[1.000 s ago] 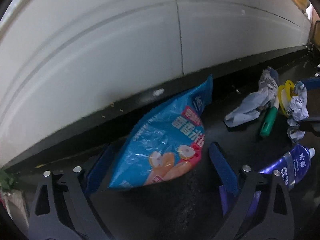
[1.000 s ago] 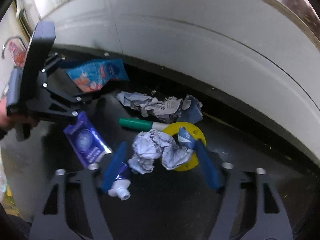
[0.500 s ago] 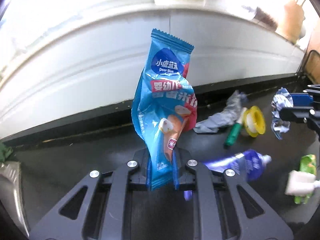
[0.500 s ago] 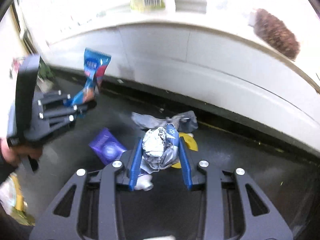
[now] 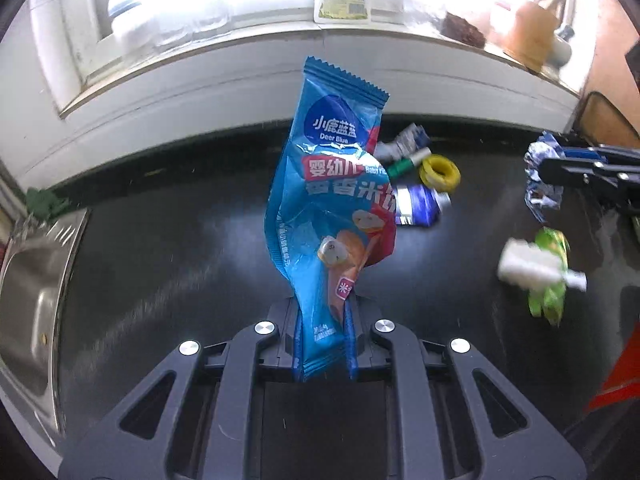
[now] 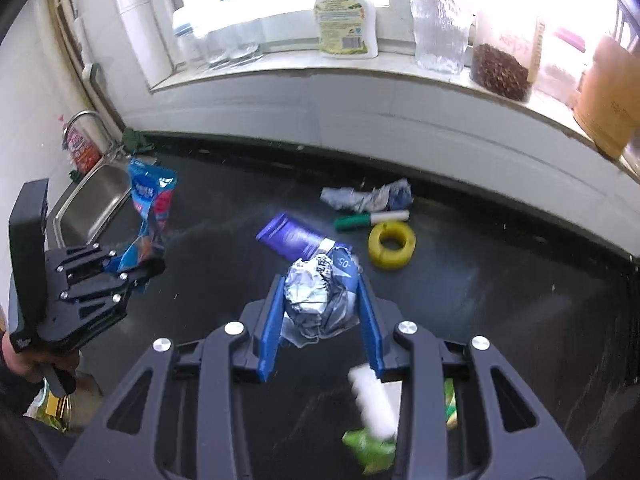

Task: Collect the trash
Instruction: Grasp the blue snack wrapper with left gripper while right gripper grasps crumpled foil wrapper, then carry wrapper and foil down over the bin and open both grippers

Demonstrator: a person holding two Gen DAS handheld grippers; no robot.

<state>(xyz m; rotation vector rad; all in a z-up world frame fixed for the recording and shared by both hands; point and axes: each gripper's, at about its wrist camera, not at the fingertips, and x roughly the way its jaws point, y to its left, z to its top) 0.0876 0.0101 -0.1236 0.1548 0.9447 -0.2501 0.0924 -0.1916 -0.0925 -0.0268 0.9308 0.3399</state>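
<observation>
My left gripper (image 5: pixel 324 320) is shut on the lower end of a blue snack wrapper (image 5: pixel 336 184), which stands up above the black counter (image 5: pixel 180 240). My right gripper (image 6: pixel 320 280) is shut on a crumpled ball of printed paper (image 6: pixel 316 300), also held off the counter. In the right wrist view the left gripper (image 6: pixel 136 268) with its blue snack wrapper (image 6: pixel 150 208) hangs at the left. On the counter lie a purple tube (image 6: pixel 296 236), a yellow tape roll (image 6: pixel 392 246), a green marker (image 6: pixel 370 219), a grey-blue crumpled wrapper (image 6: pixel 368 196) and a green packet (image 5: pixel 550 280) with a white piece (image 5: pixel 528 268).
A steel sink (image 5: pixel 28 288) is set into the counter's left end, with a faucet (image 6: pixel 86 120) behind it. The white windowsill (image 6: pixel 360 68) at the back carries a soap bottle (image 6: pixel 346 24), a glass (image 6: pixel 438 20) and a jar (image 6: pixel 502 56). Something red (image 5: pixel 616 380) sits at the lower right.
Both grippers closed, the left on the blue wrapper and the right on the paper ball. They lifted these off the counter and pulled up and back, so the windowsill and sink came into view.
</observation>
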